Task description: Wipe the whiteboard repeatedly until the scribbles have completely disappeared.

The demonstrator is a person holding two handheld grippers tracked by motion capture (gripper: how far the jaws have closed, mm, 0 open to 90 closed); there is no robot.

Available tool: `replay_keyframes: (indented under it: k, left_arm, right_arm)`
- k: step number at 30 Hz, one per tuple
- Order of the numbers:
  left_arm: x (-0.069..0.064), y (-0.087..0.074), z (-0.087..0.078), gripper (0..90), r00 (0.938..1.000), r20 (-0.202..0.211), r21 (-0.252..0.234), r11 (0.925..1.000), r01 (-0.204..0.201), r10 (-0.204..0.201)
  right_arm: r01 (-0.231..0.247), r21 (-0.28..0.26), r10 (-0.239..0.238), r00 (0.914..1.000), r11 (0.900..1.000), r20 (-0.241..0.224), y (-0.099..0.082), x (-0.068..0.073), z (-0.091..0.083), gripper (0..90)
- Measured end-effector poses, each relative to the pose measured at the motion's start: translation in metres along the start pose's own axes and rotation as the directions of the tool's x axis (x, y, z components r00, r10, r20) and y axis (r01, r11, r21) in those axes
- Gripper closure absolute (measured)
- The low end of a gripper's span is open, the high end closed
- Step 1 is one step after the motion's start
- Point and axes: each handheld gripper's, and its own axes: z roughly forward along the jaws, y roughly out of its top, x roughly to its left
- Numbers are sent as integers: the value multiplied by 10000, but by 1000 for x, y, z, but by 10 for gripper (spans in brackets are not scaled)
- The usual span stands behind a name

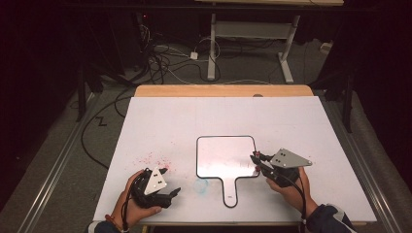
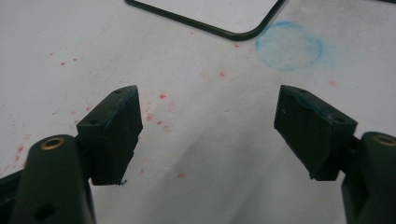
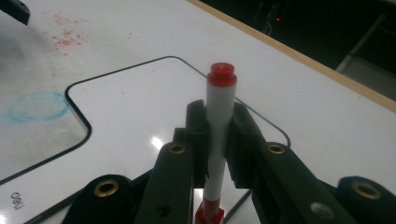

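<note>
A small whiteboard [image 1: 226, 156] with a black rim and a short handle lies flat in the middle of the white table [image 1: 301, 126]. My right gripper [image 1: 256, 162] is at the board's right edge, shut on a white marker [image 3: 218, 116] with a red cap. The marker stands upright between the jaws above the board [image 3: 135, 112]. My left gripper [image 1: 171, 180] rests near the table's front left. It is open with nothing between its fingers [image 2: 208, 105], and bare table lies under them. The board's corner [image 2: 210, 16] is farther off in the left gripper view.
A faint blue smudged circle [image 1: 200, 186] marks the table left of the board's handle. Red specks [image 1: 153, 158] are scattered near the left gripper. A wooden strip [image 1: 223, 90] runs along the table's far edge. Cables and a desk frame [image 1: 252, 43] are on the floor beyond.
</note>
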Motion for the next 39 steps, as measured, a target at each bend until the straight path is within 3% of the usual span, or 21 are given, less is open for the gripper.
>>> replay_keyframes:
  k: [1,4,6,10,14,21,24,27,30,32,35,39]
  left_arm:
    - [0,0,0,223,10000,5,-1,10000,2,-2]
    - [0,0,0,223,10000,12,-3,10000,-31,31]
    - [0,0,-1,223,10000,16,-24,10000,0,0]
    - [0,-1,-1,222,10000,16,-18,10000,1,-1]
    - [0,0,0,223,10000,21,-32,10000,3,-3]
    - [-1,1,2,223,10000,60,0,10000,-40,40]
    - [0,0,1,223,10000,71,-16,10000,-27,27]
    - [0,-1,1,223,10000,72,10,10000,7,-7]
    - [0,-2,0,223,10000,63,-8,10000,10,-10]
    - [0,-2,0,223,10000,49,-6,10000,49,-49]
    - [-1,-1,1,223,10000,63,31,10000,9,-9]
    - [-1,0,1,223,10000,67,44,10000,-4,4]
  right_arm:
    - [-121,-97,118,9997,9999,-234,0,2,1,814]
    - [116,-87,-120,9991,9999,-401,3,10,2,814]
    - [254,-32,-255,9990,9997,-374,3,11,1,815]
    - [106,157,-108,9999,9998,110,0,0,-2,815]
    - [160,35,-161,9999,9999,40,0,0,0,814]
    - [-143,-481,110,9977,9987,-670,7,8,20,815]
    - [28,-556,-82,9951,9984,-986,13,17,28,815]
    - [471,-501,-507,9960,9976,-733,15,17,33,815]
    - [460,-251,-462,9989,9986,-63,13,3,32,815]
    - [47,-228,-44,9999,9997,126,10,-9,30,815]
    - [-178,-266,178,9998,9995,-20,8,-14,28,814]
    - [-111,-361,80,9964,9993,-838,8,-3,23,814]
